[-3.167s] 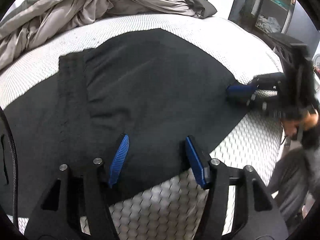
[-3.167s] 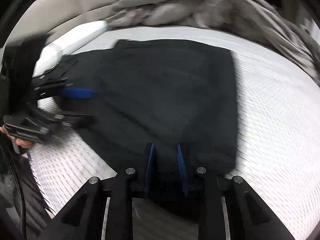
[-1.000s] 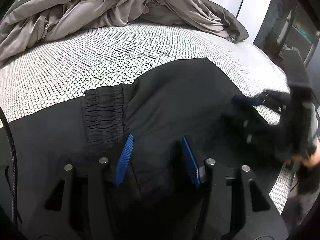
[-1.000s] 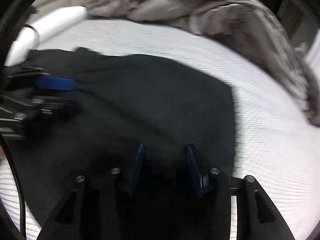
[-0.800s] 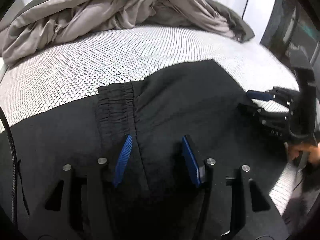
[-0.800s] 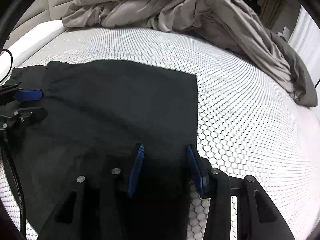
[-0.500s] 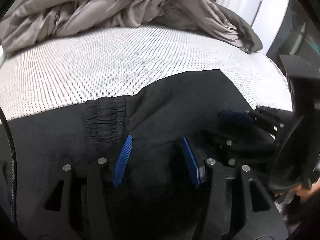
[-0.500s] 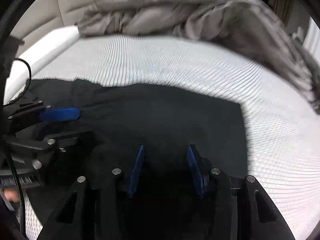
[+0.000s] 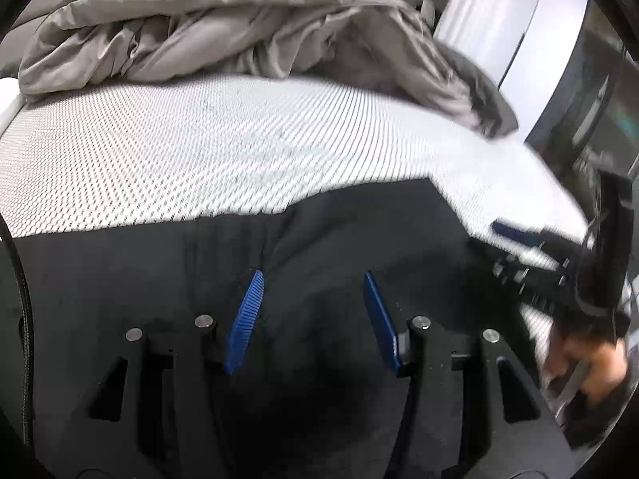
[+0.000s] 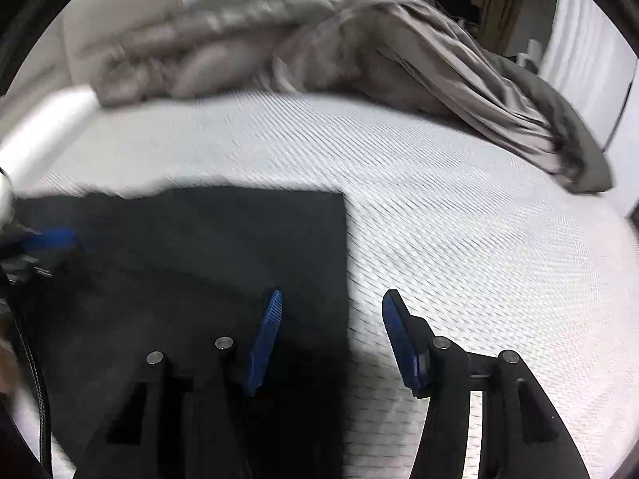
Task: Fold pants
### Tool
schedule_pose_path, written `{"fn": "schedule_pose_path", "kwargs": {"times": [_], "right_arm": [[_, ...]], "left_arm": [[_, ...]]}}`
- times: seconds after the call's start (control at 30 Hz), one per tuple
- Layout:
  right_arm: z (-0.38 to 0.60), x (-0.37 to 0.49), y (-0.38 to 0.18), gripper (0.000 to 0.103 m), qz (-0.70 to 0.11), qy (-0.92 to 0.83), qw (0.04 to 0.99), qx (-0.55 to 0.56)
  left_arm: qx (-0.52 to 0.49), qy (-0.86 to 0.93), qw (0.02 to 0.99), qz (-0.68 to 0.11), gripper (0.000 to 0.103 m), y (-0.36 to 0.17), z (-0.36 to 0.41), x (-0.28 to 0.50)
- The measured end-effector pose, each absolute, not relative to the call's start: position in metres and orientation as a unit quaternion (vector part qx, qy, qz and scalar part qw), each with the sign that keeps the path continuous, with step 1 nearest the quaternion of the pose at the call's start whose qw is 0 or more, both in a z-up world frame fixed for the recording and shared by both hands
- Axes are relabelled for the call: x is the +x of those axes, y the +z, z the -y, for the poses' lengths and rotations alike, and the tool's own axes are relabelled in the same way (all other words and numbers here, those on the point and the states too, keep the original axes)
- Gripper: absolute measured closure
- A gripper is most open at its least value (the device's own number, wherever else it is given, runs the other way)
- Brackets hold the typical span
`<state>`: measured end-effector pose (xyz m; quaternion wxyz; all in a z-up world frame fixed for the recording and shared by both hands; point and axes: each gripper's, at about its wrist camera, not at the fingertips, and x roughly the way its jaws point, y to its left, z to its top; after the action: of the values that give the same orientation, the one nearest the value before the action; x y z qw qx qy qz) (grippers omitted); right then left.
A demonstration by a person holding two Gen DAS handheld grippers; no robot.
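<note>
Pants folded on the mattress, both grippers loose

Cable (image 9: 22, 311) runs down the far left edge of the left wrist view. Black pants (image 9: 339, 239) lie flat on the near part of the white honeycomb-patterned mattress (image 9: 159, 159), folded into a dark block with a straight far edge. The left gripper (image 9: 311, 315) hovers over the fabric, its blue pads spread apart and pressing on nothing. A rumpled grey blanket (image 9: 239, 40) is heaped along the far side of the mattress. At the right edge of that view the right gripper (image 9: 515, 239) shows blurred, with a hand (image 9: 587, 363) behind it. In the right wrist view its jaws are opening over the right edge of the pants; nothing is pinched between them.
</note>
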<state>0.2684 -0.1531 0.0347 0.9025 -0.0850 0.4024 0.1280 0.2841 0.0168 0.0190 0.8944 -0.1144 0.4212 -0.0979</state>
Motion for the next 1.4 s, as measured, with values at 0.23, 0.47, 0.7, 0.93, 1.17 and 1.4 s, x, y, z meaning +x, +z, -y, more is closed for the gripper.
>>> {"fn": "schedule_pose_path", "kwargs": {"times": [0.23,0.47,0.7,0.93,1.17,1.4], "right_arm": [[0.090,0.303,0.011,0.049,-0.441,0.200,0.873,-0.062],[0.089,0.309,-0.008,0.045,-0.435,0.129,0.865,-0.215],[0.120,0.326,0.017,0.045,-0.446,0.126,0.877,-0.126],[0.073,0.342,-0.013,0.045,-0.454,0.168,0.867,-0.118],[0.136,0.348,-0.004,0.045,-0.452,0.052,0.883,-0.114],[0.163,0.286,0.031,0.045,-0.424,0.119,0.897,-0.034]], "left_arm": [[-0.146,-0.068,0.874,-0.459,0.055,-0.017,-0.009,0.319],[-0.132,-0.059,0.876,-0.461,0.077,-0.024,-0.013,0.322],[-0.092,-0.075,0.891,-0.438,0.069,0.003,0.006,0.311],[-0.144,-0.072,0.875,-0.456,0.059,-0.026,-0.008,0.331],[-0.136,-0.074,0.883,-0.443,0.059,-0.015,-0.010,0.323],[-0.118,-0.113,0.896,-0.413,0.052,0.012,-0.003,0.258]]}}
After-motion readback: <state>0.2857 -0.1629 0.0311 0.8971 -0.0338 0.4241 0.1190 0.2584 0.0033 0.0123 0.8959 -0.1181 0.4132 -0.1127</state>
